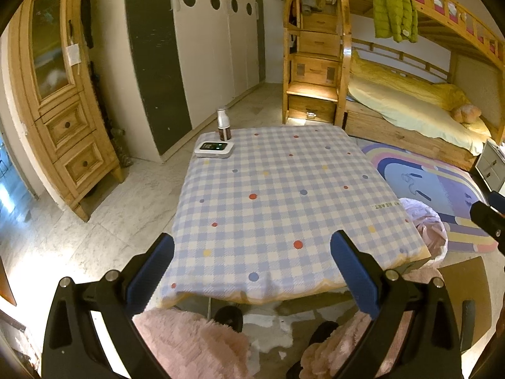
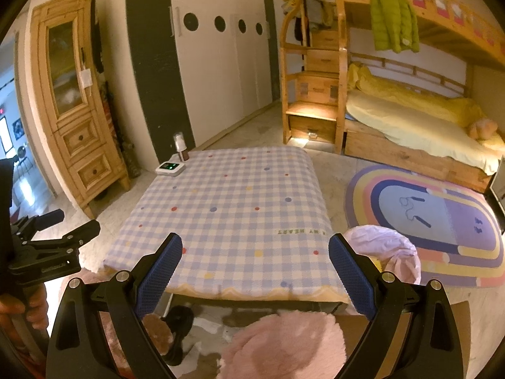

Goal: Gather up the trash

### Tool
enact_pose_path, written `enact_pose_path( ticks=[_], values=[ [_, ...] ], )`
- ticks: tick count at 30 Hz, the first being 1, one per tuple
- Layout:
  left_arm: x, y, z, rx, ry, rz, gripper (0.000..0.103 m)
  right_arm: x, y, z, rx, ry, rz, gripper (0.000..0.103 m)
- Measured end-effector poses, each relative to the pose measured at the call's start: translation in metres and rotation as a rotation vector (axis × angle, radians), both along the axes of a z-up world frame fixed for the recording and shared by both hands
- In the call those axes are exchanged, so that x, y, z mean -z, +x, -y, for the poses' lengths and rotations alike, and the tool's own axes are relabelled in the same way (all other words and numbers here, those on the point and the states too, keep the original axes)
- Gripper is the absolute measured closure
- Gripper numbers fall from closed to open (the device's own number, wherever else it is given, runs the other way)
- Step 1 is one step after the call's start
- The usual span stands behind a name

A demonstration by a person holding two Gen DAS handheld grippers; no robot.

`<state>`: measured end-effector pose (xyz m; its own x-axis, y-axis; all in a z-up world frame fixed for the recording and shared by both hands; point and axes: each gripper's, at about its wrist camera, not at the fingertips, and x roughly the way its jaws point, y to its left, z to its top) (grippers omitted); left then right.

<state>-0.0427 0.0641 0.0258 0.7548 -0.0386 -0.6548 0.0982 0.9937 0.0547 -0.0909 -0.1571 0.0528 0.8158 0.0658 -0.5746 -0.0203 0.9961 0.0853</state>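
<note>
A low table with a blue checked cloth (image 1: pixel 277 195) (image 2: pixel 227 211) stands before me. At its far left corner stand a small bottle with a white cap (image 1: pixel 223 126) (image 2: pixel 180 148) and a flat white device with a lit screen (image 1: pixel 214 149) (image 2: pixel 170 168). A bin lined with a pink bag (image 1: pixel 430 230) (image 2: pixel 388 252) stands on the floor at the table's right side. My left gripper (image 1: pixel 252 262) is open and empty above the table's near edge. My right gripper (image 2: pixel 255 265) is open and empty too, above the near edge. No loose trash shows on the cloth.
A wooden cabinet (image 1: pixel 60 101) stands at the left, white wardrobes (image 1: pixel 214 41) at the back, a bunk bed (image 1: pixel 410 101) at the right. A rainbow rug (image 2: pixel 442 218) lies right of the table. Pink fluffy slippers (image 2: pixel 284 344) and legs are below me.
</note>
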Motion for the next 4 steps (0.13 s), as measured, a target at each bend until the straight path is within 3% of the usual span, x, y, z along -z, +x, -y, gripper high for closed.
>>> enact_pose_path(
  ticks=[4],
  values=[
    [0.008,0.009,0.01,0.032,-0.003,0.004,0.007,0.012,0.0,0.038,0.087,-0.012,0.023,0.009]
  ],
)
